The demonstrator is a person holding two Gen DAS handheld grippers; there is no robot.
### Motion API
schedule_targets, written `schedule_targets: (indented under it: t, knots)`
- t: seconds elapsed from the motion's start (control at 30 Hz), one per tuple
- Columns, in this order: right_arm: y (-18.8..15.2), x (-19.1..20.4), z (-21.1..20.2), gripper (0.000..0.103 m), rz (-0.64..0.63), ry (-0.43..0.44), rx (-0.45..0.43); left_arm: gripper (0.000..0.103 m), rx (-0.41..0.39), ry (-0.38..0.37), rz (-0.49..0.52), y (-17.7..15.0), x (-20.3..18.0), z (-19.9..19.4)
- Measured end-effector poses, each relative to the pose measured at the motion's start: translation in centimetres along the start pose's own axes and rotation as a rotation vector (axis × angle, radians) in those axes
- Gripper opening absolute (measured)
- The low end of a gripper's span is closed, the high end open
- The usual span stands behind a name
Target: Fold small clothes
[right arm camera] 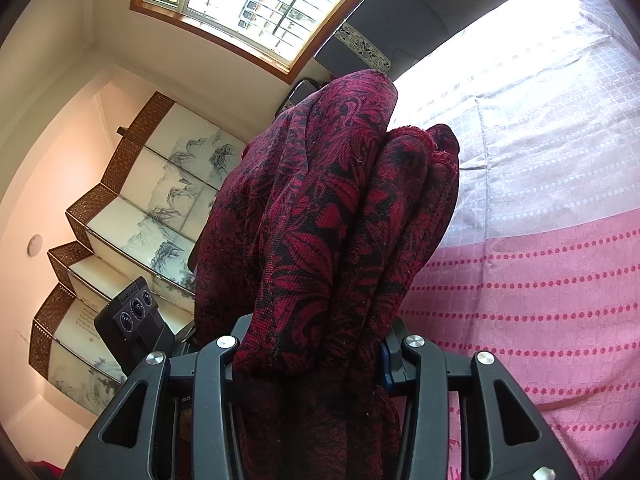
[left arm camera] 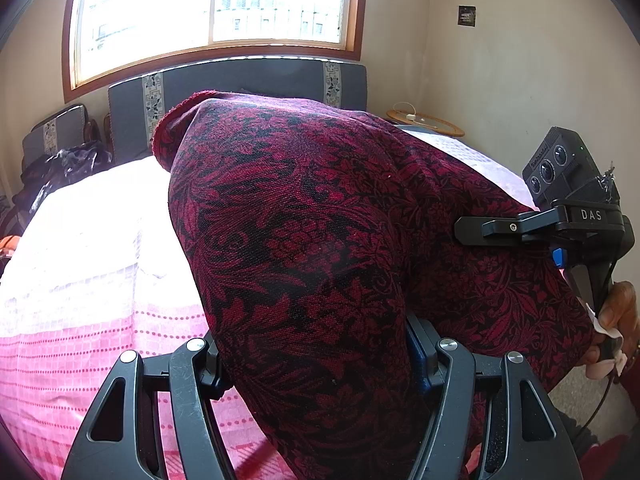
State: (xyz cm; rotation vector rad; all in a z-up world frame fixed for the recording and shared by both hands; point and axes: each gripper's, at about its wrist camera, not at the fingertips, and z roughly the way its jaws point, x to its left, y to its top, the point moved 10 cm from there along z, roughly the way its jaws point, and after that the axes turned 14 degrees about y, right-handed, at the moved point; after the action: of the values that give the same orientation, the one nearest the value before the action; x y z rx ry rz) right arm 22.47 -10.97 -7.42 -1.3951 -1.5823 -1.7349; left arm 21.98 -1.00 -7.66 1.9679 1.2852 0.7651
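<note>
Red-and-black floral garment (left arm camera: 320, 240) hangs bunched above the pink bed (left arm camera: 80, 340) — clamped by both the left hand-held gripper (left arm camera: 316, 364) and the right hand-held gripper (right arm camera: 312, 356), whose body reads "DAS" in the left view.

We see a bed covered by a pink spread (left arm camera: 80, 360) with rows of darker dots, which turns pale and checked toward its far end, where a dark grey headboard (left arm camera: 240, 92) with floral strips stands under a wood-framed window (left arm camera: 216, 8). Beside the headboard's left end we find a heap of dark clothing (left arm camera: 64, 168) in front of a matching grey cushion (left arm camera: 56, 128), and near the far right corner a round wooden tray (left arm camera: 426, 122) and a small dark wall plate (left arm camera: 467, 16). From the right wrist view we make out a folding screen (right arm camera: 132, 232) painted with ink landscapes against the wall.
</note>
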Motion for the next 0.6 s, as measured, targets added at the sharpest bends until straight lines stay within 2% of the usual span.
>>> schedule_targets:
  t: [0.47,0.6]
  knots:
    - [-0.9,-0.6,1.9,0.040,0.018,-0.047,0.031,0.067,0.049,-0.009,-0.023,-2.2,-0.3,1.7]
    - [-1.4,-0.4,2.6,0.040,0.013,-0.071,0.038,0.071,0.045,0.003,-0.039,-2.8,-0.2,2.0]
